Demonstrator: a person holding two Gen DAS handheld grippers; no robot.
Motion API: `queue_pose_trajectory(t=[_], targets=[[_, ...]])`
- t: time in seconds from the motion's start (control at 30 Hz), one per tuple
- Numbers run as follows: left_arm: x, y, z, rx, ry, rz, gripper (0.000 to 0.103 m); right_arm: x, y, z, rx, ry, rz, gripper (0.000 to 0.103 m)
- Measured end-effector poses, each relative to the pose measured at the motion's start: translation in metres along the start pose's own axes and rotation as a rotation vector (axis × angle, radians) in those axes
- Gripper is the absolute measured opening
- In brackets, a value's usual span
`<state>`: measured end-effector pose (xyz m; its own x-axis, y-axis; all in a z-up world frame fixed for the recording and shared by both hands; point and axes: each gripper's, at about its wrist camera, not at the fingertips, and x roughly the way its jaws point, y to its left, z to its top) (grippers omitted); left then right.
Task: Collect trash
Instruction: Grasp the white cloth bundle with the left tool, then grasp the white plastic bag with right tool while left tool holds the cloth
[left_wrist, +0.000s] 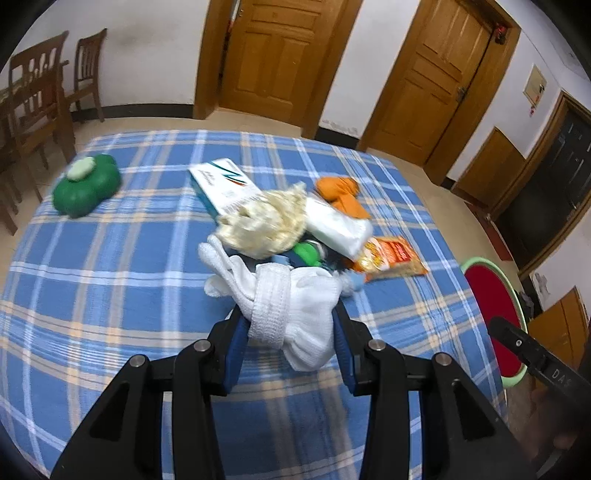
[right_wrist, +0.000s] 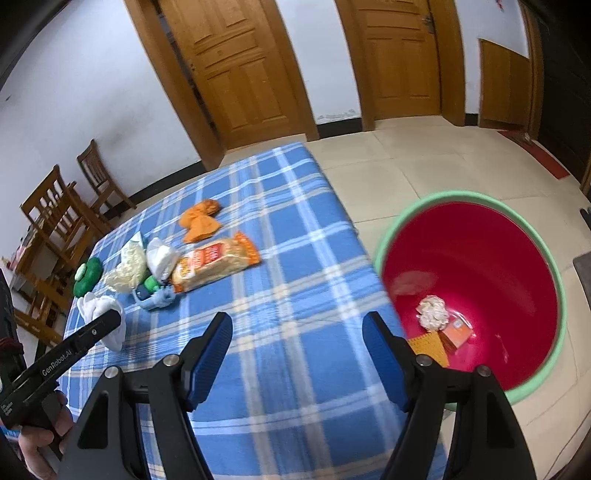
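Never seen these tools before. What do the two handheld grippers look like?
Both alike: the left gripper and right gripper have black angular plastic frames with silver round bolts and flat blue ribbed finger pads. White lettering runs along their black bodies. No cables or sleeves show.

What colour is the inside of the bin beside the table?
Red inside, with a light green rim; the bin shows best in the right wrist view.

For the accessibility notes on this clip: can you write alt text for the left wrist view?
The left gripper clamps a white knitted sock above a blue plaid tablecloth. Beyond it lie a cream wad, a white box, an orange snack packet and a green toy; a red basin stands at right.
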<state>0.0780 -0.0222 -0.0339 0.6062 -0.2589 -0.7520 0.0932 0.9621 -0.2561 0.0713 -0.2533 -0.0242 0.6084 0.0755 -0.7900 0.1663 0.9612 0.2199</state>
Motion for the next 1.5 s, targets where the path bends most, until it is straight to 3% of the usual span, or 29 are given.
queue_pose_trajectory(t=[0.77,1.27,1.5], targets=[[-0.020,0.084,0.001,-0.162,-0.059,0.119,0.043,0.048,0.100,0.019,-0.176,0.035,0.099,0.075],[-0.007,0.092,0.025,-0.167,-0.080,0.117,0.043,0.098,0.130,0.048,-0.264,0.049,0.099,0.075],[0.003,0.093,0.028,-0.176,-0.066,0.106,0.043,0.111,0.136,0.052,-0.291,0.068,0.134,0.053]])
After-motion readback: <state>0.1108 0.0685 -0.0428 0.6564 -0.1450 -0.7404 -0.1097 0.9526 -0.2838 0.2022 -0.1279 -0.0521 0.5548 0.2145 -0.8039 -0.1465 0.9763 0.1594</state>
